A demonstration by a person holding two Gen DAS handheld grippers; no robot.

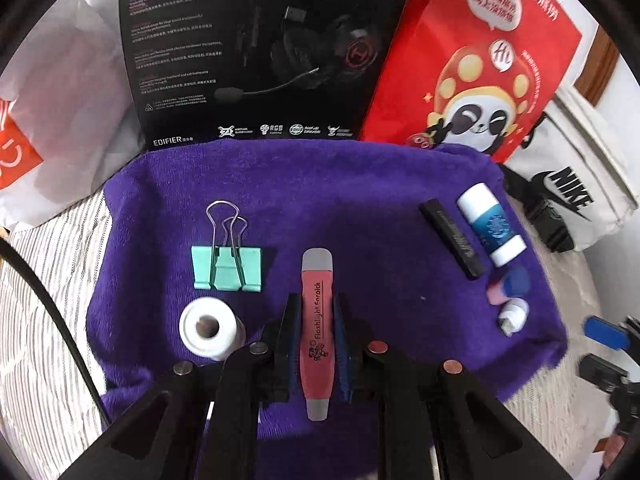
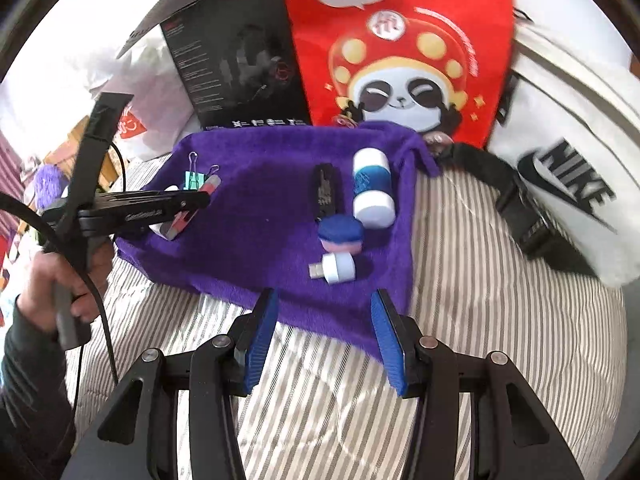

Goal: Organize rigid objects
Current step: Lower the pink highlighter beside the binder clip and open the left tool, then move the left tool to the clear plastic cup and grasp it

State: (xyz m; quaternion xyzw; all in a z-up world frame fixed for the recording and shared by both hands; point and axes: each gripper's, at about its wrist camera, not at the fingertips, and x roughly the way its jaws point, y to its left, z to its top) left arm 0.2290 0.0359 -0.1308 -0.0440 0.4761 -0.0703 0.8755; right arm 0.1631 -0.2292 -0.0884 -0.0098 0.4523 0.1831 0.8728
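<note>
We found the pink flashlight tool (image 1: 316, 332) between our left claw (image 1: 314, 308) fingers, long axis running twelve to six; whether they clamped it, we could not tell. Our right claw (image 2: 324, 308) stood apart, farther off beside the purple towel (image 1: 360, 200).

Purple towel (image 1: 320, 184); mint binder clip (image 1: 227, 268); striped sheet (image 2: 460, 300)

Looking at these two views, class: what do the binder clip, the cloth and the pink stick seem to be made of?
Binder clip: painted mint-green sheet metal, likely, with bare shiny wire handles.
Purple cloth: soft fabric, towel-like, with a fuzzy matte pile.
Pink stick, between the left gripper fingers: probably smooth plastic, with grey end caps and printed lettering.
</note>
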